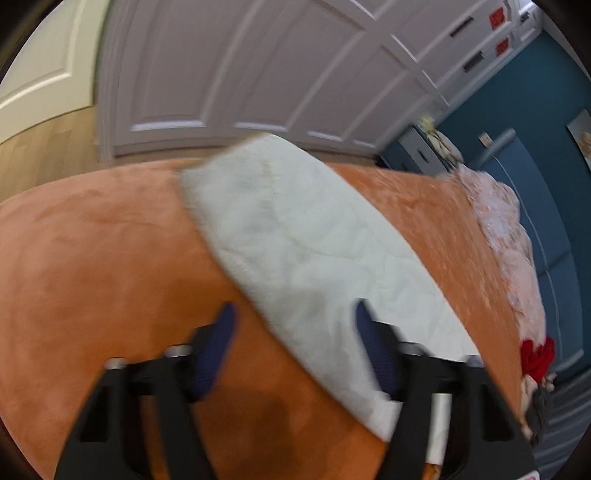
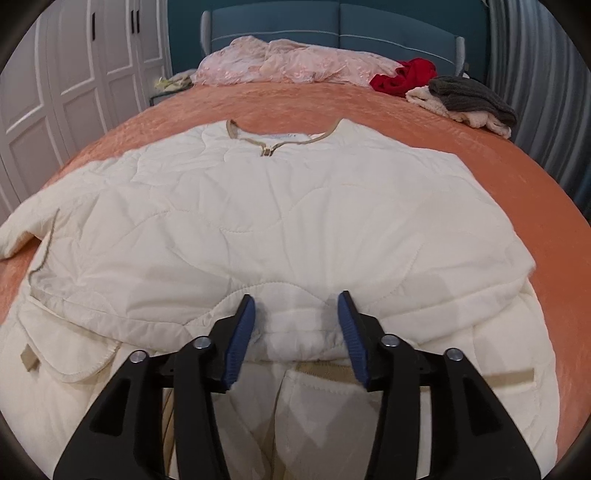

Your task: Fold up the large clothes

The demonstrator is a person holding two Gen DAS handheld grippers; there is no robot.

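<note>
left tongs (image 1: 293, 314): jaws apart, gripping nothing, over the sleeve edge at lower centre; view blurred | right tongs (image 2: 295, 306): jaws apart, empty, above the cream quilted jacket (image 2: 277, 206) spread across the orange bed (image 2: 517, 177), centre frame | hidden: jacket hem cut off at bottom edge

I see the jacket (image 2: 280, 221) spread flat on the bed (image 2: 517, 177), collar away from me. Behind it, by the headboard (image 2: 332, 22), lies a blanket (image 2: 288, 62); a clothes pile (image 2: 454, 96) sits to its right. Wardrobe doors (image 2: 74, 81) stand left of the bed.
</note>
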